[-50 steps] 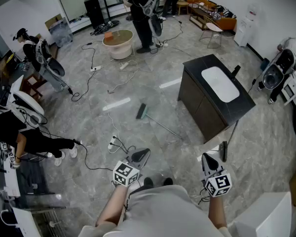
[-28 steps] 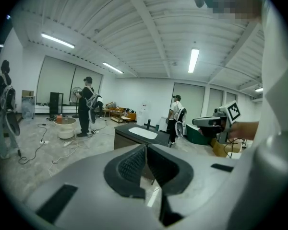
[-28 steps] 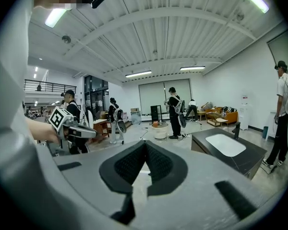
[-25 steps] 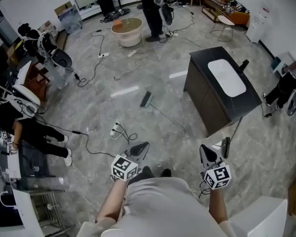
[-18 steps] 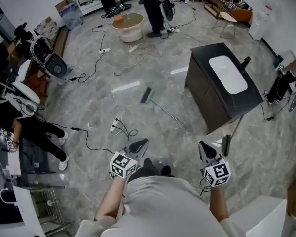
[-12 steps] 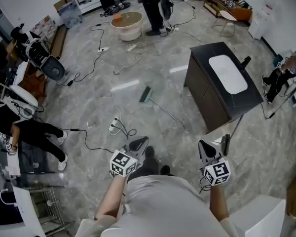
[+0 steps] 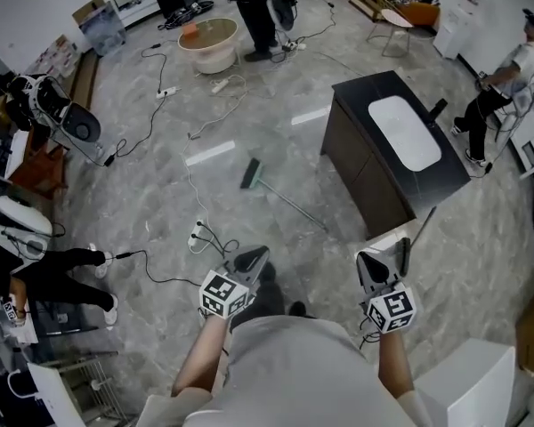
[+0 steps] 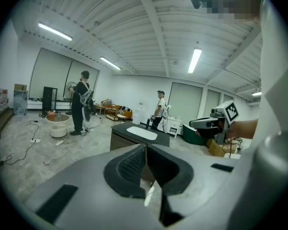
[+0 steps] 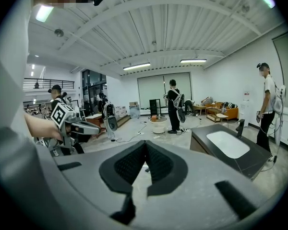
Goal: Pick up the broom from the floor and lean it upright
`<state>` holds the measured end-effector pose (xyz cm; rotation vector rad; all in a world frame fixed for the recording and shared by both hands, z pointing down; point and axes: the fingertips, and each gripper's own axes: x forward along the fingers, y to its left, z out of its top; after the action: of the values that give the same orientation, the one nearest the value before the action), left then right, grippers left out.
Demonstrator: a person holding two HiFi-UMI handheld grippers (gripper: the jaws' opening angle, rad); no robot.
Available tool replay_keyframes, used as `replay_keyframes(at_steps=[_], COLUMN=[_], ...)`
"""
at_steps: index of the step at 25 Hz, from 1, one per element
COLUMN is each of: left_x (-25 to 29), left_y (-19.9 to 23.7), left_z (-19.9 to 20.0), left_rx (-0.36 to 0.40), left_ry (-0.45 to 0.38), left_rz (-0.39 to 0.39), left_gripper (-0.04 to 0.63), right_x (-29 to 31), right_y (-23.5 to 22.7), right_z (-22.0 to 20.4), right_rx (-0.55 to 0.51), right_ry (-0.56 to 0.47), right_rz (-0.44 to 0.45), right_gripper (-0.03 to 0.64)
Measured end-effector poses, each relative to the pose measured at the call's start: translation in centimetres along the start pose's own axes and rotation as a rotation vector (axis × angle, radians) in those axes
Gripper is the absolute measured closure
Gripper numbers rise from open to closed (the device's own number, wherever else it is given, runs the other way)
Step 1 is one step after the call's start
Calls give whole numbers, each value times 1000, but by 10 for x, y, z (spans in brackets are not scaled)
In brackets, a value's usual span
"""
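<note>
left hand-held gripper [image 7: 256, 254] and right hand-held gripper [image 7: 380, 258] advanced toward broom [image 7: 289, 205] at 12 o'clock; both closed, empty. probably light, stiff handle: grasp mid-shaft.

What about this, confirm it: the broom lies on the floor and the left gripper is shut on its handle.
Wrong: the left gripper is shut on nothing, as the left gripper view shows. The broom does lie on the floor.

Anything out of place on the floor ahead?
Yes: the broom lies flat on the open floor beside the dark sink cabinet, not leaning upright. A power strip lies loose nearby.
</note>
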<state>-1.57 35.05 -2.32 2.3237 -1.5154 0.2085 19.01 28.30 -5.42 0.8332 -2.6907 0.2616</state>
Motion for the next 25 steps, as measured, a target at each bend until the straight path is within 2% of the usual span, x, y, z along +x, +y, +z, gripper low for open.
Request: replay_keyframes(at_steps=[15, 25], left_x=[73, 99], left_y=[142, 197], left_z=[2, -32], left_rx=[-8, -30], left_ry=[87, 176], left_rz=[-179, -264], left_gripper=[583, 583], right_x=[143, 217], right_y=[-14, -17], right_z=[22, 15], right_rx=[44, 55], right_ry=[114, 194], right_rz=[-103, -108], right_gripper=[617, 617])
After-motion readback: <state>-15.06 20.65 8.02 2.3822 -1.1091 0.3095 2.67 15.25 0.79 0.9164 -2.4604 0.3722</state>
